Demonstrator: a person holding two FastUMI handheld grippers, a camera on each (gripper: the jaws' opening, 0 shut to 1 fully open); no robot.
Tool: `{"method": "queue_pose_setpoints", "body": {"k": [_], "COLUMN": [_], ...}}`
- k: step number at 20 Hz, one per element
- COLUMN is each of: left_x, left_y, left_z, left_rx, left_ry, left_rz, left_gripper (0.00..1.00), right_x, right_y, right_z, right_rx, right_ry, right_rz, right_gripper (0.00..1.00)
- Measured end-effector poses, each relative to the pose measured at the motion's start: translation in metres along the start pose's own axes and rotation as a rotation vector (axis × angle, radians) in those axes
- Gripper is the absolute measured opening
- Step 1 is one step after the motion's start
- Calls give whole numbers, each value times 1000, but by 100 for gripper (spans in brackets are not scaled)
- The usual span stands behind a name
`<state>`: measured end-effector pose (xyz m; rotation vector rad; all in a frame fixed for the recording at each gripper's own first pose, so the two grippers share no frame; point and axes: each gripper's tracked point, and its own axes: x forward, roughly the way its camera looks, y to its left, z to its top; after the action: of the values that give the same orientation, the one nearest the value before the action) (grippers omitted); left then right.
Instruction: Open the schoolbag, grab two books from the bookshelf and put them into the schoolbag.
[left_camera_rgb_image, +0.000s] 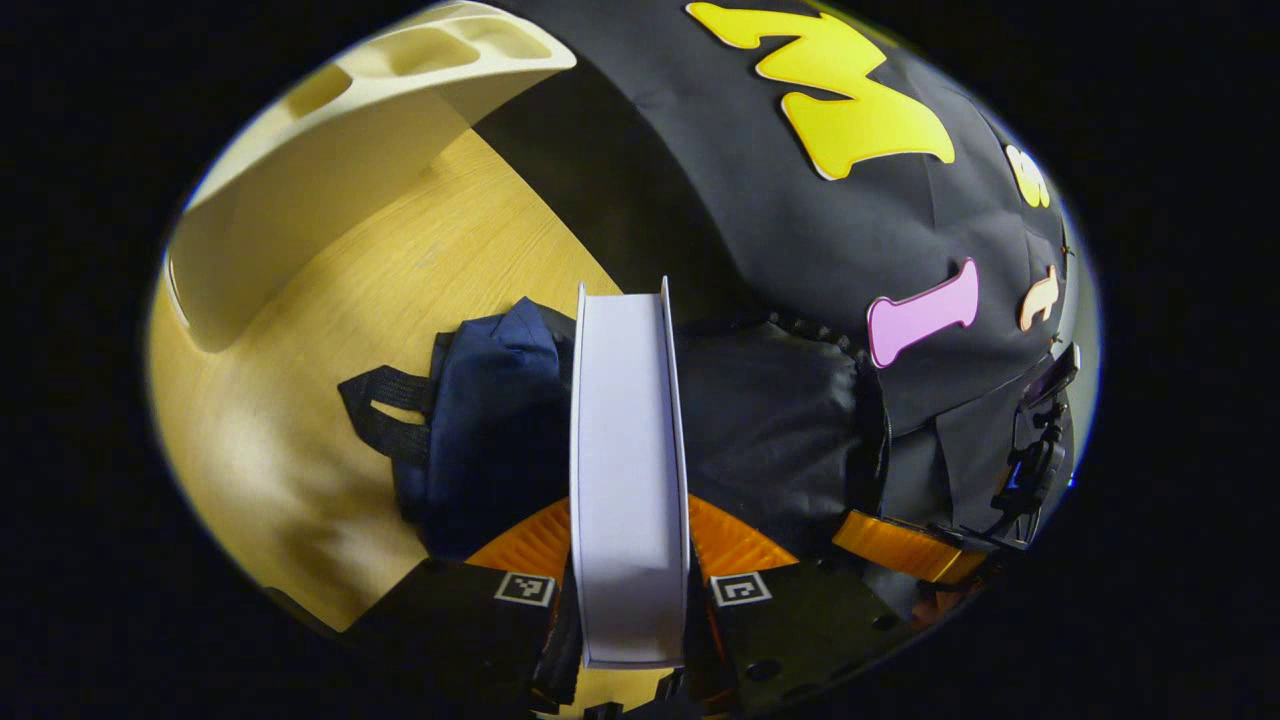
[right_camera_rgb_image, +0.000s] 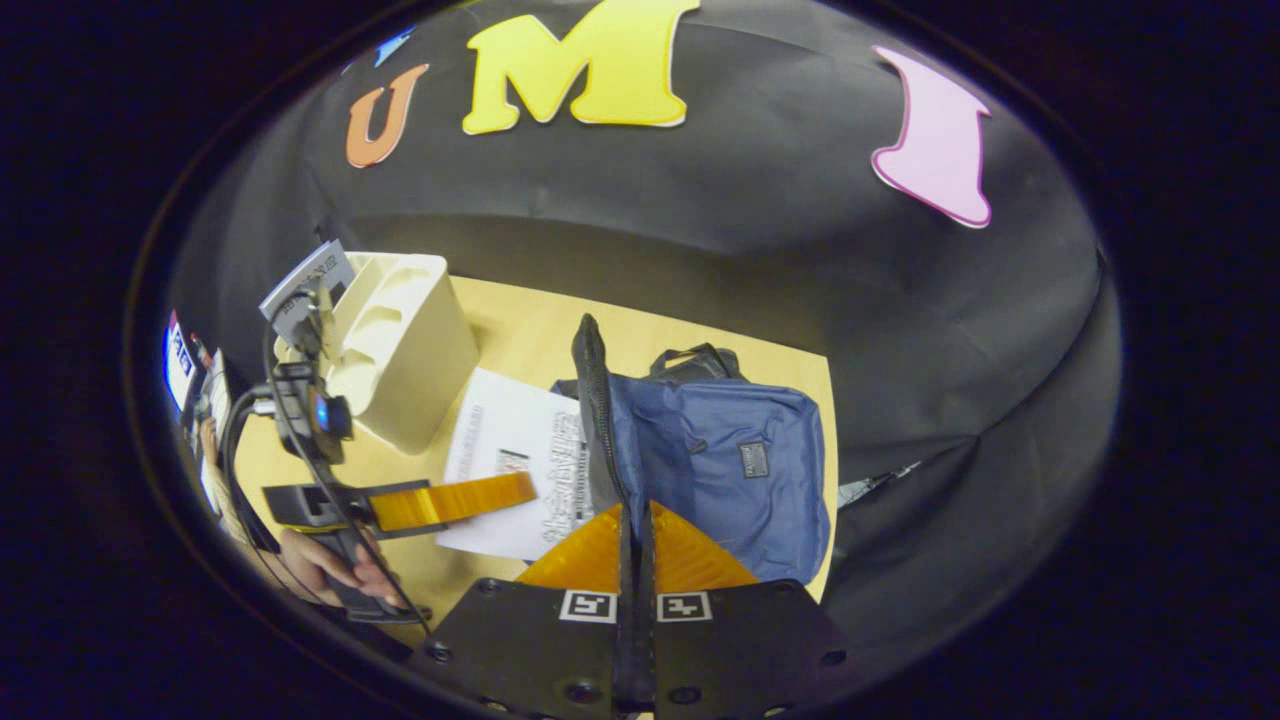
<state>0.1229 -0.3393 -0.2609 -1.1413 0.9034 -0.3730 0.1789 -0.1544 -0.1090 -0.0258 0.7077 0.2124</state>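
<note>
1. On the wooden bench, against the black cloth wall: blue schoolbag, lying near the bench's far right corner as seen in the right gripper view, small dark patch on its front panel, carry handle at the far end.
2. Along the schoolbag's left edge in the right gripper view: black zipper flap, lifted upright, mouth of the bag drawn open.
3. Right gripper: closed tight on the lower end of that zipper flap, both fingers pressed together with only the thin black strip between them.
4. Left gripper: clamped on a white book, one finger on each cover; book held upright, page edge facing the camera, standing in front of the schoolbag in the left gripper view.
5. Same book in the right gripper view: white cover with dark print, tilted, beside the open left side of the schoolbag; whether touching the bag, cannot tell.
6. Left gripper in the right gripper view: reaching in from the left over the book, held by a hand at the lower left.
7. Toward the bench's far left corner: cream bookshelf, compartmented, one printed book standing at its left end.
8. Same bookshelf in the left gripper view: well apart from the schoolbag, bare bench between.
</note>
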Motion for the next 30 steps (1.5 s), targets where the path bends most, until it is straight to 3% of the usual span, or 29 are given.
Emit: {"method": "queue_pose_setpoints", "body": {"k": [6,8,9,10,13,15,17,21,23,25,27,30], "left_x": [45,61,62,63,66,58,51,29,42,52,43,19], "left_y": [20,51,52,51,50,52,56,59,55,33,59,50], "left_z": [-2,-18,-26,-30,-37,-40,-34,-19,-27,-36,-39,-15], "left_rx": [-203,-255,-270,-261,-134,-9,99,195,169,68,99,192], "left_ry": [-20,26,44,36,75,126,130,116,141,147,206,168], "left_rz": [-64,39,39,45,106,176,252,329,279,200,385,454], "left_gripper": [46,48,65,82,87,100,99,100,99,98,99,100], "right_x": [7,12,15,16,20,20,19,21,21,21,22,23], "right_y": [5,7,8,8,12,13,11,8,8,9,10,9], "right_z": [-8,-12,-13,-14,-15,-13,-13,-16,-16,-15,-16,-15], "right_rx": [0,6,3,1,2,-6,-7,22,35,35,32,32], "right_ry": [26,38,41,42,49,45,42,44,48,46,50,46], "right_rz": [10,16,15,16,29,26,24,31,35,34,35,39], "right_gripper": [0,0,0,0,0,0,0,0,0,0,0,0]}}
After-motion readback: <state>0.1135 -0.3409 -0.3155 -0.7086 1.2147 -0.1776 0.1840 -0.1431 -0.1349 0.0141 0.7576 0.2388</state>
